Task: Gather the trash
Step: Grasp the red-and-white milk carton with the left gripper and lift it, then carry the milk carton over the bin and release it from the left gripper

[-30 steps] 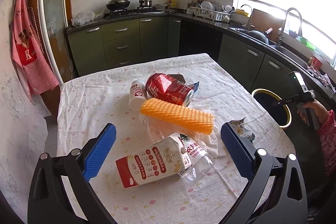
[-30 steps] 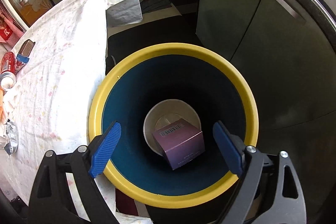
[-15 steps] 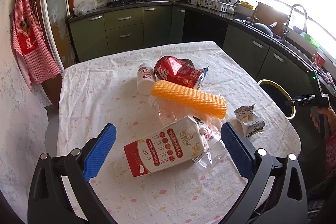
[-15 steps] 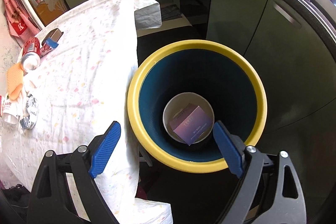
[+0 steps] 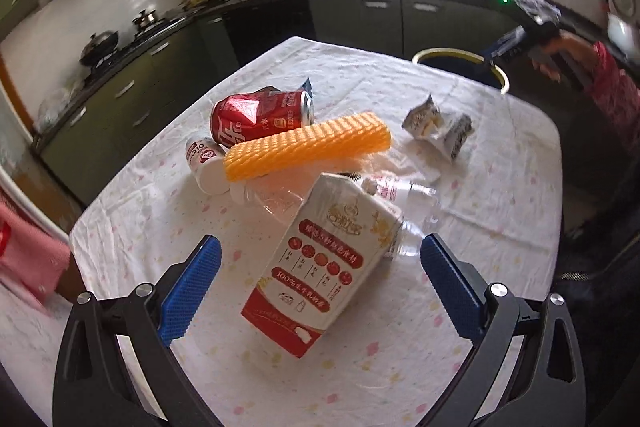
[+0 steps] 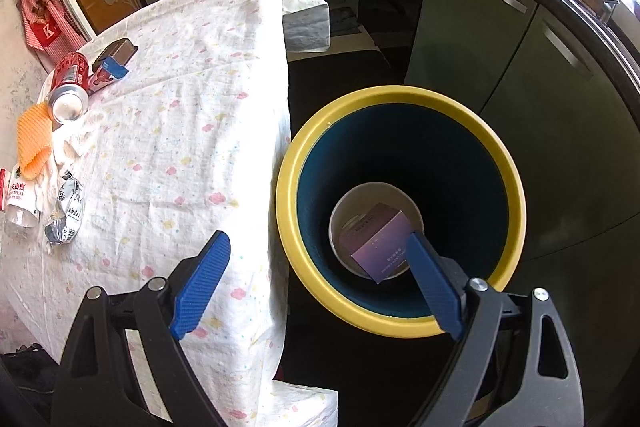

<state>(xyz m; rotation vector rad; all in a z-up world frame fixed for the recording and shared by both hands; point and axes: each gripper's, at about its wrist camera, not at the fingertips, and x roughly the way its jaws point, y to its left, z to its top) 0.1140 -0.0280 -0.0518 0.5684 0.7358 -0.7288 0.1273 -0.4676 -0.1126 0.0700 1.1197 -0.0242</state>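
Note:
My left gripper (image 5: 318,247) is open above a red-and-white milk carton (image 5: 324,259) lying on the table; its blue pads stand apart on either side, not touching it. Behind the carton lie a clear plastic bottle (image 5: 404,195), an orange foam net (image 5: 308,151), a red can (image 5: 256,119), a small white bottle (image 5: 204,163) and a crumpled wrapper (image 5: 436,127). My right gripper (image 6: 316,239) is open and holds nothing, hanging over the near left rim of the yellow-rimmed blue bin (image 6: 400,95). A purple box (image 6: 380,247) rests at the bin's bottom.
The table wears a white flowered cloth (image 6: 192,107) and the bin stands on the floor right beside its edge. Dark green cabinets (image 6: 500,39) run behind the bin. A dark packet with a blue end (image 6: 114,55) lies near the can. A red-sleeved arm (image 5: 612,87) shows past the table.
The left gripper sank closer to the milk carton and rolled, tilting the view. The right gripper drifted from over the bin's middle toward the table, so the bin slid right.

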